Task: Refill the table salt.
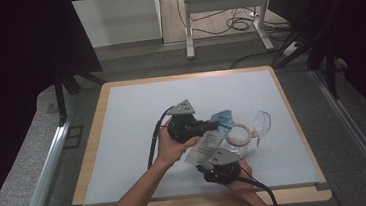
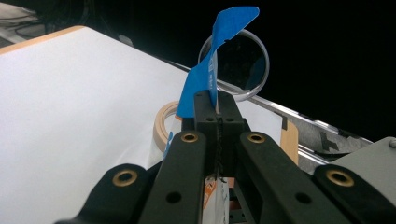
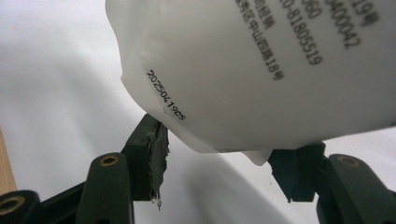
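Near the middle of the pale grey mat (image 1: 139,137) on the wood-edged table (image 1: 91,156), I had both grippers on one white plastic pouch with a blue top edge and black print (image 1: 209,140). The pouch was held off the mat, just left of a tan roll of tape (image 1: 239,134) and a clear round plastic cup lying on its side (image 1: 262,122).

Left gripper (image 1: 212,125): jaws fully closed, pinching the blue top strip of the pouch (image 2: 210,70). Blue flap stood up above the jaw tips in the left gripper view, with the tape roll (image 2: 163,123) and the cup mouth (image 2: 238,63) behind it.

Right gripper (image 1: 211,161): jaws about half open, straddling the bottom end of the pouch (image 3: 261,70). In the right gripper view the left pad appeared to touch the pouch's lower corner by the printed date code; the right pad sat just beside the bottom edge. I could not tell whether the pads actually pressed on it.

Pouch orientation: in the high view its long axis ran diagonally, blue top pointing up and to the right toward the far side, white bottom down and to the left toward the near edge.
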Tool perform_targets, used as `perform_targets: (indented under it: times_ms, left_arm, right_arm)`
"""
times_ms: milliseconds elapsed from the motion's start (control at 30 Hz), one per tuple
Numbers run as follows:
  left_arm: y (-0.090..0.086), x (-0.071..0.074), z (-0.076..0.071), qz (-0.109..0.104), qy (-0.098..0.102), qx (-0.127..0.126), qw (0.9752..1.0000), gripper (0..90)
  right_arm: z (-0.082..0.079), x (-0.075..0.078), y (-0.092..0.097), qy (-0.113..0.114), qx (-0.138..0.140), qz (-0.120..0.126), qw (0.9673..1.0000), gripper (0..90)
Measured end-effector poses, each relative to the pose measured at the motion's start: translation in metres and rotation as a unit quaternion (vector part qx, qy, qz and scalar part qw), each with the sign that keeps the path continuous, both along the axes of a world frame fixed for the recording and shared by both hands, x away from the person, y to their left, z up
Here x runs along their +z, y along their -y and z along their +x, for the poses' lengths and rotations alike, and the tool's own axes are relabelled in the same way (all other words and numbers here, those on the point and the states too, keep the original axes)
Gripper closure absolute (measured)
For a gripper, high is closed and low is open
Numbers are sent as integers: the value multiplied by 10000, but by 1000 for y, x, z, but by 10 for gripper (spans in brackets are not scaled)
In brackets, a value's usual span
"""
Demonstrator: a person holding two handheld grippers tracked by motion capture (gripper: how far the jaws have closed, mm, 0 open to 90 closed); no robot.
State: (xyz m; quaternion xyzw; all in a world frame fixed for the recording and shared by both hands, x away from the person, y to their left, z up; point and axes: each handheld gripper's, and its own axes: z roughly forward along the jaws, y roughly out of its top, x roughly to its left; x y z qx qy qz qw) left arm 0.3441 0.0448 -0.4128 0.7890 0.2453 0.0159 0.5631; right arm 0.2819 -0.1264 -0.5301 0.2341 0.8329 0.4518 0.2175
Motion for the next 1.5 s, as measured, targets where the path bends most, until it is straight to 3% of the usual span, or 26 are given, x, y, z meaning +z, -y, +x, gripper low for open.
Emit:
perform_targets:
  times_ms: [1000, 1500]
  left_arm:
    - [13, 5, 10, 288, -89, -120, 9995, 900]
    - [20, 5, 14, 314, -147, -160, 9993, 900]
  right_arm:
    - [-1, 3, -1, -51, 8, 179, 9998, 438]
    - [-1, 4, 0, -53, -20, 241, 9997, 446]
